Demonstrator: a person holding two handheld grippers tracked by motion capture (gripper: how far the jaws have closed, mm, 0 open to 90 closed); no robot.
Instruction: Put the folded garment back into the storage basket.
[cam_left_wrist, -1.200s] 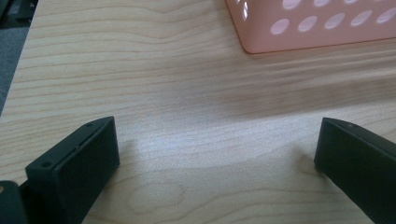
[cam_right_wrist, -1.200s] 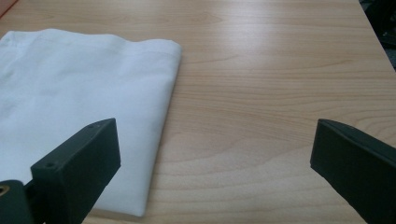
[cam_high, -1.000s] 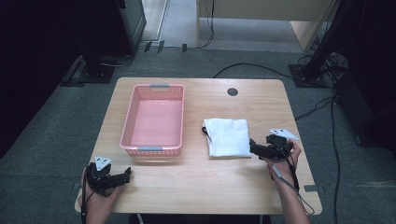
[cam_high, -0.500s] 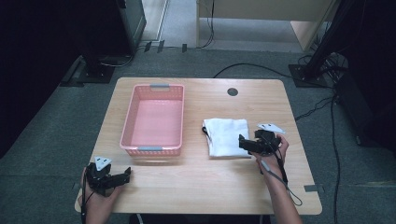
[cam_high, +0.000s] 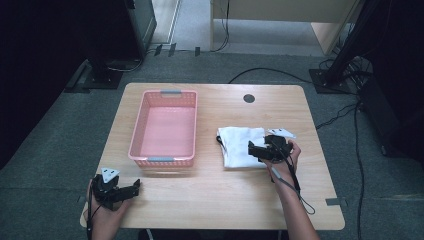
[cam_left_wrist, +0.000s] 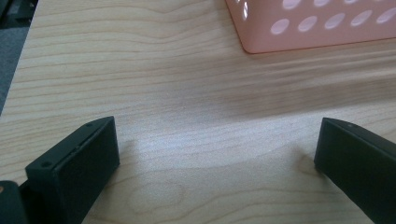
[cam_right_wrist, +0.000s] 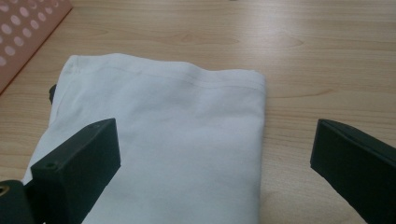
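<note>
Moved leftward onto the folded white cloth (cam_high: 241, 146), my right gripper (cam_high: 256, 150) gapes wide, like my left gripper (cam_high: 131, 188) near the pink plastic basket (cam_high: 138, 136).

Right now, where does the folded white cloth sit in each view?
High view: folded white cloth right of centre on the table, under the right tool.
Left gripper view: not in it.
Right gripper view: centre-left, from mid-frame down to the bottom edge.
Shared landmark: pink perforated plastic basket.
</note>
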